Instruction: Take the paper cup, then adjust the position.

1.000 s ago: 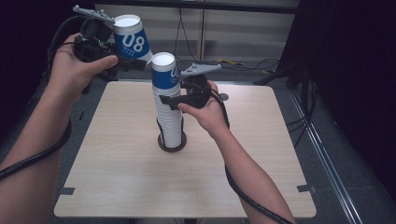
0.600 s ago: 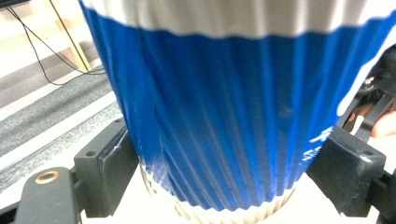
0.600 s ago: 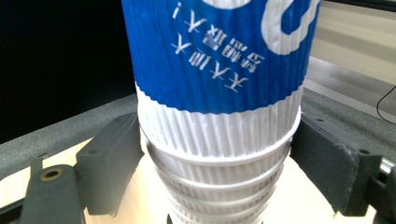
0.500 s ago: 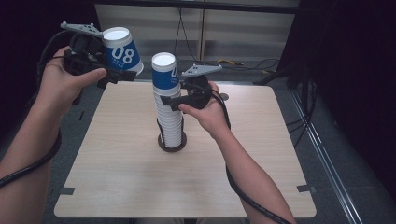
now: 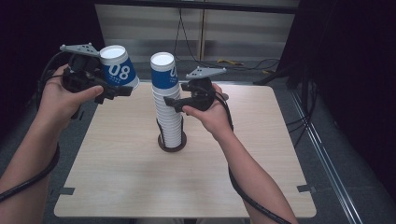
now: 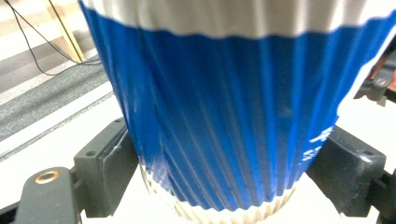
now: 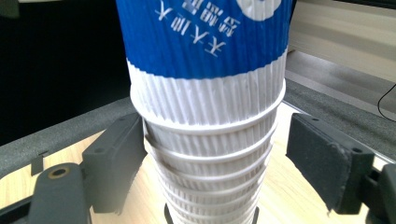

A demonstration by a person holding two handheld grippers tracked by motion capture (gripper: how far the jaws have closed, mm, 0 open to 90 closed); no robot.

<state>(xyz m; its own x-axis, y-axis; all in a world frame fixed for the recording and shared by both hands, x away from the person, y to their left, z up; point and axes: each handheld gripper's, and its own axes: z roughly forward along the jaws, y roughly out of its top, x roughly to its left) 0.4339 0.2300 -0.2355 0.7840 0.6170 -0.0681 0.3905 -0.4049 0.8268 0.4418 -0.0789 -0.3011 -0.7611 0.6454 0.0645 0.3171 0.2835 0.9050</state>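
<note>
One loose blue-and-white ribbed paper cup; one tall stack of nested paper cups, its cups too many and too tightly packed to count; one dark round base; two handheld grippers, left and right; one wooden counter

I see the tall cup stack standing mid-counter as the one obstacle, with the right gripper straddling it and the left gripper with its tilted cup aloft beside its top, while bare counter lies open on every side.
</note>
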